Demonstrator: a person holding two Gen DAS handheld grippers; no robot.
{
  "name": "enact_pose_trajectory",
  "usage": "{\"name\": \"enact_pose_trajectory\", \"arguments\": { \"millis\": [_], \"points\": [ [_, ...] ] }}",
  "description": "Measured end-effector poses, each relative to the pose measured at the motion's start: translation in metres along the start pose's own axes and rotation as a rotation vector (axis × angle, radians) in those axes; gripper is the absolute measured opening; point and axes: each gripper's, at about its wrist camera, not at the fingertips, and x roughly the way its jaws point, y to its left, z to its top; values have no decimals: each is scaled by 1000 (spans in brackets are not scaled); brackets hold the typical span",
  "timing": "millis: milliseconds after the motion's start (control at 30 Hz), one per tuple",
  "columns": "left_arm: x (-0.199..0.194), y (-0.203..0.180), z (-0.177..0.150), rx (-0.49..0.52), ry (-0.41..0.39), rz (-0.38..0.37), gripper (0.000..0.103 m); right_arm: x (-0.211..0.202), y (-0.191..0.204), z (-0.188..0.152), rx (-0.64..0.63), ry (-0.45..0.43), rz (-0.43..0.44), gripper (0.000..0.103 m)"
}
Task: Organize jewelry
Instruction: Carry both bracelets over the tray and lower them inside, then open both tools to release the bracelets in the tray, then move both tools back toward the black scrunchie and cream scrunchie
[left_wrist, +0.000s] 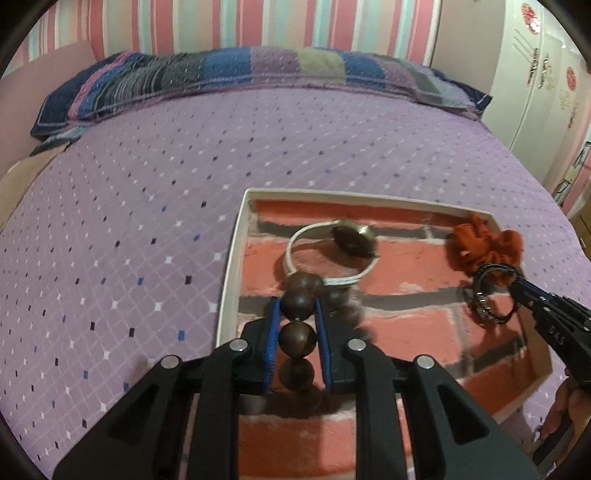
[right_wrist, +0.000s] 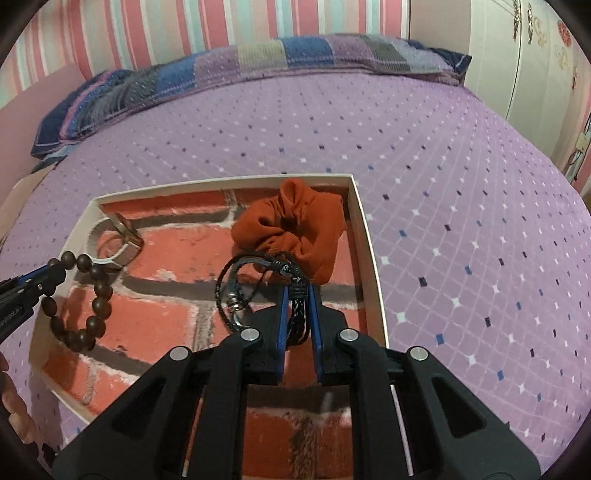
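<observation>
A shallow white box (left_wrist: 229, 280) with a red brick-pattern lining lies on the bed; it also shows in the right wrist view (right_wrist: 364, 236). My left gripper (left_wrist: 297, 308) is shut on a brown wooden bead bracelet (left_wrist: 298, 303) and holds it over the box's left side; the bracelet hangs in a loop in the right wrist view (right_wrist: 96, 295). My right gripper (right_wrist: 296, 293) is shut on a black braided cord bracelet (right_wrist: 240, 288) over the box's right side, also seen in the left wrist view (left_wrist: 489, 295).
An orange scrunchie (right_wrist: 295, 232) lies in the box's far right corner. A white bangle with a metal disc (left_wrist: 332, 251) lies at the box's far left. The purple patterned bedspread (left_wrist: 129, 221) surrounds the box, with a folded striped blanket (left_wrist: 240, 70) at the far edge.
</observation>
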Motion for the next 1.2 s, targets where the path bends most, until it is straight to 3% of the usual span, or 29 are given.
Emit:
{"name": "enact_pose_trajectory", "arguments": {
  "millis": [400,567,667,700,833,967,1033,1167,1200],
  "points": [
    [18,4,-6,32,38,68,20,17,5,5,-12,47,4,15],
    [10,0,-10,38,31,69,21,10,5,4,-27,36,17,40],
    [-1,-3,-11,43,28,51,21,-3,3,5,-30,19,33,48],
    [-7,-4,-11,43,28,41,23,-11,1,5,-32,9,44,50],
    [-42,-4,-17,51,-17,16,53,-47,-6,1,-64,-49,56,72],
    [-88,-1,-32,67,-80,7,60,-88,-15,-10,-100,-119,33,93],
    [-111,2,-44,80,-113,27,68,-104,-20,-16,-112,-140,23,98],
    [-147,4,-70,93,-150,41,72,-140,-29,-35,-135,-178,17,99],
    [-152,5,-75,88,-153,39,78,-147,-32,-40,-132,-181,18,99]
  ]
}}
